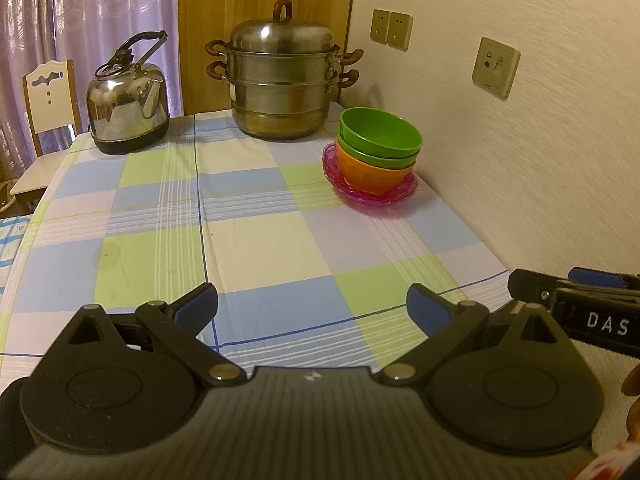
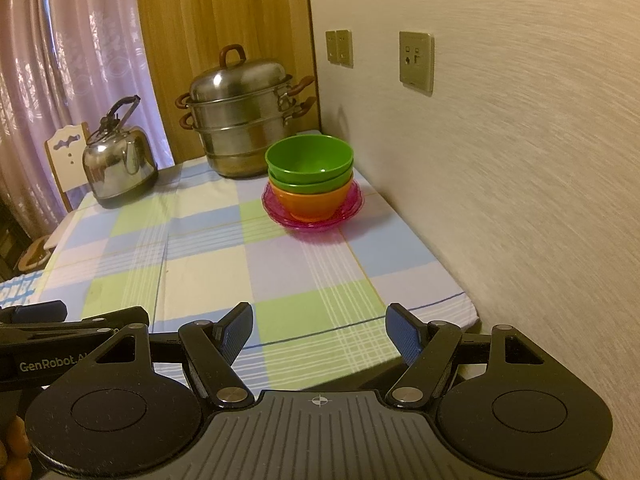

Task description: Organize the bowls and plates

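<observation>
2 green bowls point(image 2: 309, 157) in orange bowl point(image 2: 310, 202), on pink plates point(image 2: 352, 205)

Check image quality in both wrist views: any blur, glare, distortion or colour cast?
Left wrist view: warm yellowish cast, fisheye bending of the checked tablecloth edges, highlights on the shiny steel kettle. Right wrist view: same cast, textured wall smeared toward the edge, stacked green and orange bowls sharp.

We see bowls point(image 2: 310, 176) nested on plates point(image 2: 314, 216), far right by wall | steamer pot point(image 2: 240, 120) just behind | kettle point(image 2: 118, 168) far left on table point(image 2: 200, 272).
</observation>
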The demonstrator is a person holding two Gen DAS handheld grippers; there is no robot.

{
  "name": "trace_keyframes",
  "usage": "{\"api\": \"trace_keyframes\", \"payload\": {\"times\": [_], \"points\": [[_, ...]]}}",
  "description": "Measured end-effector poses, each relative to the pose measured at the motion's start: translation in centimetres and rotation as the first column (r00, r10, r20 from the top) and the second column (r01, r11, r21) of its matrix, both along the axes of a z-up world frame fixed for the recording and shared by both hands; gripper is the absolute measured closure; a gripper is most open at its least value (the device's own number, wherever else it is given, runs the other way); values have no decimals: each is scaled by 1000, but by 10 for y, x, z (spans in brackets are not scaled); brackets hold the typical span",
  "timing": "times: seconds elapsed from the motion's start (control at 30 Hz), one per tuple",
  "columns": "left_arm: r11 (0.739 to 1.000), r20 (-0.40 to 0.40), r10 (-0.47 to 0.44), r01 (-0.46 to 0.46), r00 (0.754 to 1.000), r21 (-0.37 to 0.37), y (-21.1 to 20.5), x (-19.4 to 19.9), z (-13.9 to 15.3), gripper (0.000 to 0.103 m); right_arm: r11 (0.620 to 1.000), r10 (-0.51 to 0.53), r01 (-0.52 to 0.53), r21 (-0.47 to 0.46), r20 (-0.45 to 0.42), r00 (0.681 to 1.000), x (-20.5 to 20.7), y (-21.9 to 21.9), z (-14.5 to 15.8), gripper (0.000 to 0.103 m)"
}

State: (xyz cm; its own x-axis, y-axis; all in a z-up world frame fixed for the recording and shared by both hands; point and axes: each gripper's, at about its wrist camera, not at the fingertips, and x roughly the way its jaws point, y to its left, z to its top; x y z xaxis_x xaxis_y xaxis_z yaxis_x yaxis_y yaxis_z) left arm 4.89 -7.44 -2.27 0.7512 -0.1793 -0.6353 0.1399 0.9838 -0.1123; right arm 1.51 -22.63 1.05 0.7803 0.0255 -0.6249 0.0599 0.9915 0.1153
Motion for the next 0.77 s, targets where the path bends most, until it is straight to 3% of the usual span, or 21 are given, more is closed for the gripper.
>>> {"api": "trace_keyframes", "payload": {"times": [0.77], "points": [[1000, 15, -3, 3, 1000, -21, 1, 0, -3, 3, 1000, -1, 1, 4, -1, 1000, 0, -1, 0, 30]]}}
